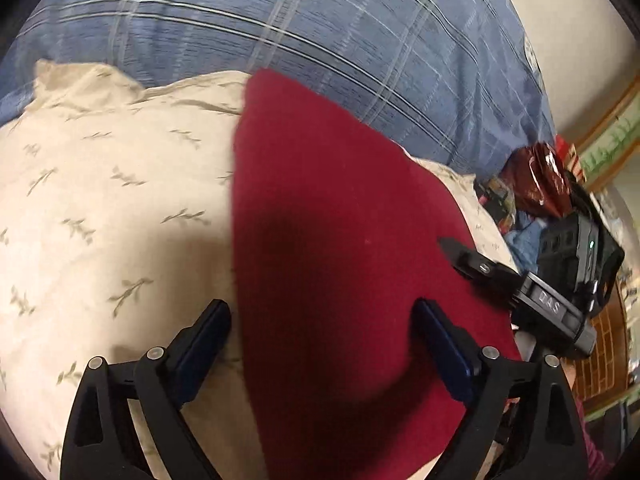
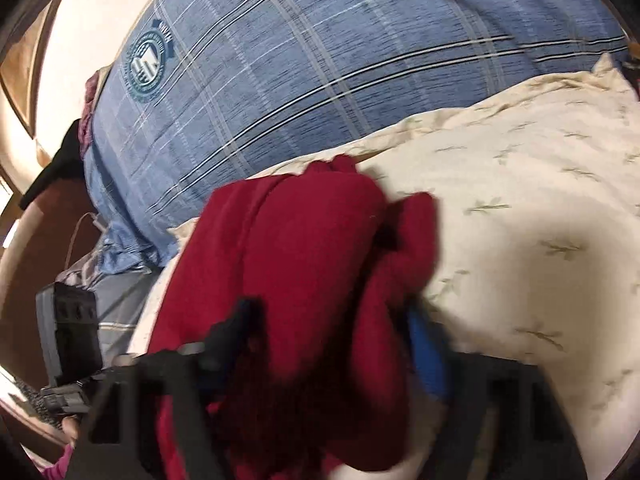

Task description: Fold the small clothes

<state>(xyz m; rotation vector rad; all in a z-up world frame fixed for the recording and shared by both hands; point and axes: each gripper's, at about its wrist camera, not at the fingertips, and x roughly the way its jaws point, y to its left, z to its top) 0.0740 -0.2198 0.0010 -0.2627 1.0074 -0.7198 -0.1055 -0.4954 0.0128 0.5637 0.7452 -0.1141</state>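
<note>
Red garment (image 2: 304, 280) bunched between blurred right tool (image 2: 332, 320), grip unclear; left tool (image 1: 324, 344) apart.

Ahead, the blue plaid pillow (image 1: 304, 36) rises like a wall — no passage beyond it. The cream leaf-print bedding (image 1: 100, 200) lies broad and bare toward the left, open for a claw. On the right edge, bags and clutter (image 1: 536, 184) crowd close beside the red cloth (image 1: 340, 240).

Left hand-held gripper (image 1: 322, 322): fingers gaping wide, pointing forward, clamping nothing. Right hand-held gripper (image 2: 332, 320): fingers spread apart in its own blurred view; seen from the left wrist, it is reaching in from the right.
</note>
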